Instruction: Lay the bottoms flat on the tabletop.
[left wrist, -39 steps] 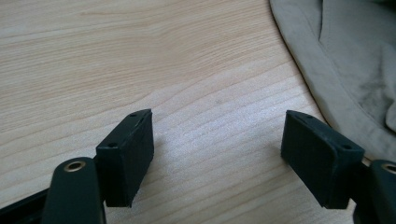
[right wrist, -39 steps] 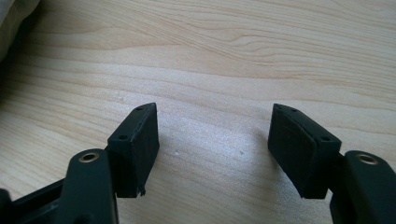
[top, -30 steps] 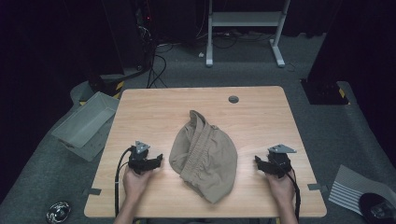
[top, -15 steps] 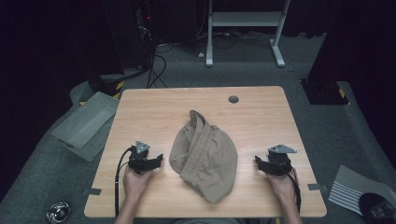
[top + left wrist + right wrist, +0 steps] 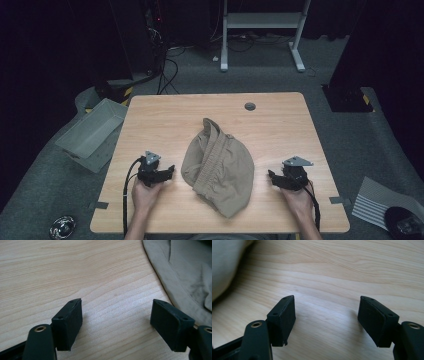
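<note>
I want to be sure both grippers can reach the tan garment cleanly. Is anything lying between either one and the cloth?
Nothing visible does. Only bare table lies between the open left gripper and the tan garment, and between the open right gripper and its other edge.

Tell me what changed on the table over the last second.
Nothing visibly changed. The khaki garment lies bunched mid-table, untouched. The left gripper and right gripper rest on the wooden table either side of it, jaws open, the right's just widening slightly with nothing between them.
</note>
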{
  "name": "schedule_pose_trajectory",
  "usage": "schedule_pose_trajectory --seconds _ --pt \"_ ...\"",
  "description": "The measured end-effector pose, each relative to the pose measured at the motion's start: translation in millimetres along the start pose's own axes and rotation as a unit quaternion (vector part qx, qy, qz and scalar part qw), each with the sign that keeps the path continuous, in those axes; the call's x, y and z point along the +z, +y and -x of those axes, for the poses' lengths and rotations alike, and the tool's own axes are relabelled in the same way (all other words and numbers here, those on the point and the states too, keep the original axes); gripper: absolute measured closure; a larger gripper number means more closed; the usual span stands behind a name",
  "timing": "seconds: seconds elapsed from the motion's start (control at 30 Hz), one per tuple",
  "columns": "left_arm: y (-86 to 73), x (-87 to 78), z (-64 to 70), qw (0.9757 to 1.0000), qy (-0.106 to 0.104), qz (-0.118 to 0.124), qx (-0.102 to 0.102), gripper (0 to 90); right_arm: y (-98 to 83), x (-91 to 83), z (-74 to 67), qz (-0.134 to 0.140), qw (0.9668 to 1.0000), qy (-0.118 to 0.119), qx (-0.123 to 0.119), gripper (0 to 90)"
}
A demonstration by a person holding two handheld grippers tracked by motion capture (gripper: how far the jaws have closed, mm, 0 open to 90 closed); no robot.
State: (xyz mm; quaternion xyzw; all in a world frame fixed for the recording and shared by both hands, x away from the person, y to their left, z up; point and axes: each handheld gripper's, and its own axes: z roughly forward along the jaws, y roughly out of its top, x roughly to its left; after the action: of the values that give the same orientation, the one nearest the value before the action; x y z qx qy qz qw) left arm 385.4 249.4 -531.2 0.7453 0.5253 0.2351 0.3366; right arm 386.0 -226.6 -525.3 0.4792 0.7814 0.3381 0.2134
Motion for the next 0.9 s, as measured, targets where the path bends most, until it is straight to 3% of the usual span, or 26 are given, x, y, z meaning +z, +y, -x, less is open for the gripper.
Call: schedule_pose_trajectory --seconds 0.27,0.57,0.9 --pt "0.0 0.0 -0.2 1.0 -0.001 0.0 -0.001 26.0 13.8 -7.9 -24.1 0.029 0.9984 0.034 -0.034 31.4" --pt "0.2 0.2 0.0 1.0 -0.002 -0.001 0.0 25.9 21.2 -18.1 -50.7 0.047 0.9944 0.072 -0.061 31.6" --pt "0.2 0.2 0.0 1.0 -0.003 -0.001 0.001 25.9 28.9 -20.9 -80.6 0.055 0.9868 0.121 -0.093 31.7"
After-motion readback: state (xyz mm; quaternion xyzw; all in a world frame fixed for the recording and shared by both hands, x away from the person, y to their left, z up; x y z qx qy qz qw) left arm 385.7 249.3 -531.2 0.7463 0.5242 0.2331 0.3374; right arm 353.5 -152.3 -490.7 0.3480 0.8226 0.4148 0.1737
